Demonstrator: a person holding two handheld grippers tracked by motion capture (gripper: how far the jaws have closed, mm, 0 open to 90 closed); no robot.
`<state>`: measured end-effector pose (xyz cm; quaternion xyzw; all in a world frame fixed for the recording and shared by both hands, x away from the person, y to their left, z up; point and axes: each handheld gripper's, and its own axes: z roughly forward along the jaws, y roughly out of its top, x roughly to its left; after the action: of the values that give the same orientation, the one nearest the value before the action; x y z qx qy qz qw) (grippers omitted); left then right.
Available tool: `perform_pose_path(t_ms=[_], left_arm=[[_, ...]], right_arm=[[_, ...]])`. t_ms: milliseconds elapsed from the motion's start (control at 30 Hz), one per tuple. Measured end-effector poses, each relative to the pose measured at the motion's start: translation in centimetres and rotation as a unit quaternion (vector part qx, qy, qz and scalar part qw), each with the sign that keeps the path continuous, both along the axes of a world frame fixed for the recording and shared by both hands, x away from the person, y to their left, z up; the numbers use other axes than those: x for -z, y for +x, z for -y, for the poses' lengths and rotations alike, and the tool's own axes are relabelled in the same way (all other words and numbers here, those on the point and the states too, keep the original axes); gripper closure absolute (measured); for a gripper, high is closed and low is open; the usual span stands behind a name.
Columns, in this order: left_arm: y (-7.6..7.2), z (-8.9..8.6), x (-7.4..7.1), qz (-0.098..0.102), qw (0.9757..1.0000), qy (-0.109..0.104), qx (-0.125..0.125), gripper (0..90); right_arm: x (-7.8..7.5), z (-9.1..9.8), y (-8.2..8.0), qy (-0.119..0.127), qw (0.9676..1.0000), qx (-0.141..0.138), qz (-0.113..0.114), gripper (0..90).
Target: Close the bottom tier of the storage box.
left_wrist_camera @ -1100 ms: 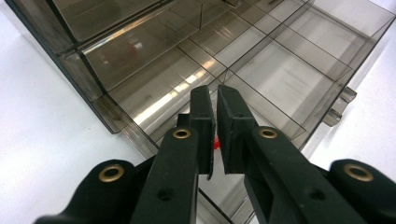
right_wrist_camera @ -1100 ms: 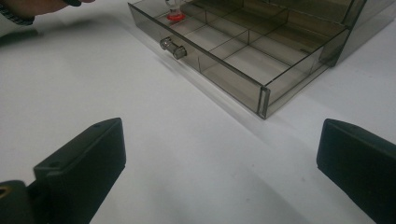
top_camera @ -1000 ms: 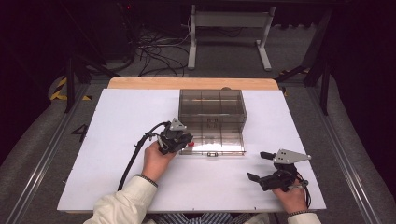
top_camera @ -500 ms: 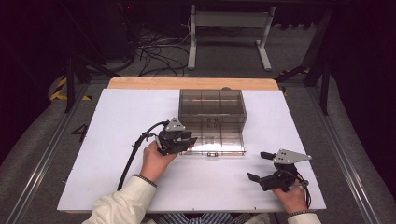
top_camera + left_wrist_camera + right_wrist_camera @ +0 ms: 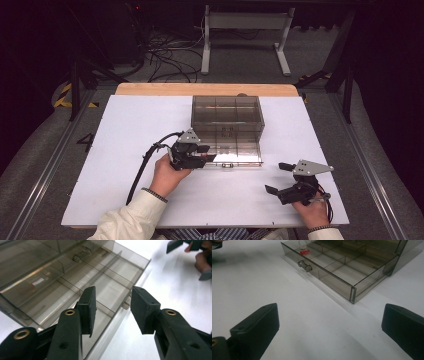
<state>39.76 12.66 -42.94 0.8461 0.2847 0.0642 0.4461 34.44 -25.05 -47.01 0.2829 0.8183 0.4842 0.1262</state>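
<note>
Looking down from the high view, a smoky clear plastic organizer box [image 5: 227, 117] stands on the white table [image 5: 115, 150], its bottom drawer [image 5: 235, 152] pulled out toward the person. The left gripper [image 5: 209, 153] sits at the drawer's front left corner, while the right gripper [image 5: 276, 177] rests well apart on the table, jaws spread and holding nothing.

From the left gripper view, the two black jaws stand apart above the drawer's front edge [image 5: 117, 315], having just been opening; nothing is pinched between them. Thin dividers split the drawer [image 5: 75, 287] into compartments.

From the right gripper view, the wide-open jaws frame bare table, and the drawer [image 5: 342, 270] lies ahead with a small metal knob [image 5: 304, 266] on its front wall. A small clear piece on a red base [image 5: 303, 247] sits in a compartment near that wall.

Judging by its thin walls, the drawer is probably light, stiff and rather brittle, with smooth faces that could slip between the pads. The knob looks like the safest place to take hold; squeezing the thin front wall risks cracking it, and a pull at one corner could skew the drawer.
</note>
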Motion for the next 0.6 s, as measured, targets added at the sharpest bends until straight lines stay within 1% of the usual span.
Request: perform_pose_path(t_ms=[33, 100, 133, 333, 433, 500, 600], left_arm=[[-0.1, 0.1, 0.0, -0.002, 1.0000, 0.004, 0.007, 57.1], [-0.2, 0.2, 0.1, -0.001, 0.9999, 0.013, 0.010, 59.9], [-0.3, 0.3, 0.1, -0.003, 0.9998, 0.017, 0.011, 63.1], [-0.5, 0.6, -0.1, -0.010, 0.9994, 0.026, 0.019, 81.1], [-0.8, 1.1, 0.0, -0.006, 0.9987, 0.043, 0.028, 89.3], [-0.9, 1.5, 0.1, -0.004, 0.9979, 0.056, 0.032, 89.9], [-1.1, 2.0, 0.4, -0.003, 0.9970, 0.068, 0.035, 90.0]], right_arm=[[0.0, 0.0, 0.0, 0.000, 1.0000, 0.000, 0.000, 1.9], [0.0, 0.0, 0.0, 0.001, 1.0000, 0.000, 0.000, 1.9], [0.0, 0.0, 0.0, 0.000, 1.0000, 0.000, 0.001, 1.9], [0.0, 0.0, 0.0, 0.000, 1.0000, -0.001, 0.001, 1.9], [0.0, 0.0, 0.0, -0.001, 1.0000, -0.001, 0.001, 1.9], [0.0, 0.0, 0.0, -0.001, 1.0000, -0.001, 0.000, 1.9], [0.0, 0.0, 0.0, -0.001, 1.0000, -0.002, 0.001, 1.9]])
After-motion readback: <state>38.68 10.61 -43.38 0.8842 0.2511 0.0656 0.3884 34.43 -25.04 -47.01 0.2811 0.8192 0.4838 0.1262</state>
